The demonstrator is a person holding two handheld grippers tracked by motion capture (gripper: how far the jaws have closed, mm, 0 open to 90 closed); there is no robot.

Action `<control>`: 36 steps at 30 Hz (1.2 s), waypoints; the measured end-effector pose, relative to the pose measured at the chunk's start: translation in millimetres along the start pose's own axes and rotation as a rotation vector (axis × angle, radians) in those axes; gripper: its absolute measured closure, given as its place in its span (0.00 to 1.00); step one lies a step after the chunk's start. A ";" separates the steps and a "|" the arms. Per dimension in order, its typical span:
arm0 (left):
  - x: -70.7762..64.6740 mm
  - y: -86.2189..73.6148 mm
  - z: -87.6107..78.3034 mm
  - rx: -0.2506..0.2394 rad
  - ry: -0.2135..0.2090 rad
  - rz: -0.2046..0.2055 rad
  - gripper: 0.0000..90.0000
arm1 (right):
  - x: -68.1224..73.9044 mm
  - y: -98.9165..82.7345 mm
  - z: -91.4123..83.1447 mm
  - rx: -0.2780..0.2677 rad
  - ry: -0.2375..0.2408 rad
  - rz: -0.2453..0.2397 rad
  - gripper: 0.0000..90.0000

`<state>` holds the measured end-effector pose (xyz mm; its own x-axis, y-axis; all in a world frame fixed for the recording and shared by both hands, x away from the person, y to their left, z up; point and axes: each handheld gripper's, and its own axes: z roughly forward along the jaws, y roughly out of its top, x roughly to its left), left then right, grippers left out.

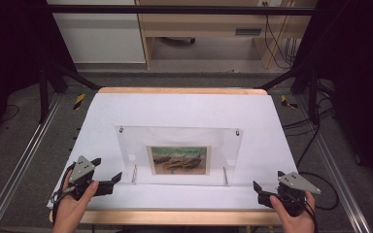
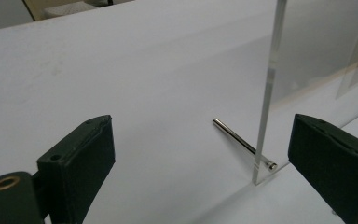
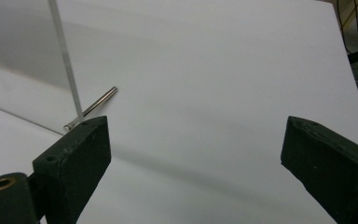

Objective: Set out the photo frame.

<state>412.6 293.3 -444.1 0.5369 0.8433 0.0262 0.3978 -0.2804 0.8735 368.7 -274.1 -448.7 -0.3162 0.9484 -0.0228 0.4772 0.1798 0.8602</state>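
White table (image 1: 184,104), clear acrylic frame (image 1: 179,138) upright, both hand-held grippers (image 1: 108,180) (image 1: 268,187) spread, grey floor (image 1: 9,141).

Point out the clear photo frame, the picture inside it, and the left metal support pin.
clear photo frame (image 1: 179,138), high view, upper pane.
picture (image 1: 179,159), high view, its middle.
left metal support pin (image 2: 235,135), left gripper view, mid-shaft.

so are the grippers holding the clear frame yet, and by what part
Nothing is held: the left gripper and right gripper are open beside the acrylic frame.
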 end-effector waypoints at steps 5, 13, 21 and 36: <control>10.9 -0.6 6.1 0.023 0.030 -0.004 0.08 | -8.9 1.8 7.1 0.024 -0.052 0.063 0.13; 28.7 2.8 26.0 0.059 0.069 -0.023 0.08 | -14.4 13.5 30.9 0.063 -0.067 0.044 0.14; 40.3 14.6 38.9 0.065 0.086 -0.029 0.08 | -19.3 27.9 50.7 0.070 -0.065 0.022 0.14; 50.3 24.5 62.6 0.088 0.093 -0.030 0.08 | -27.5 41.0 82.1 0.096 -0.061 0.028 0.14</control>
<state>496.0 300.0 -451.8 0.4538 0.8897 0.0493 0.4786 -0.2901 0.8287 464.3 -271.4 -454.7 -0.2525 0.9670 -0.0332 0.5624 0.1746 0.8082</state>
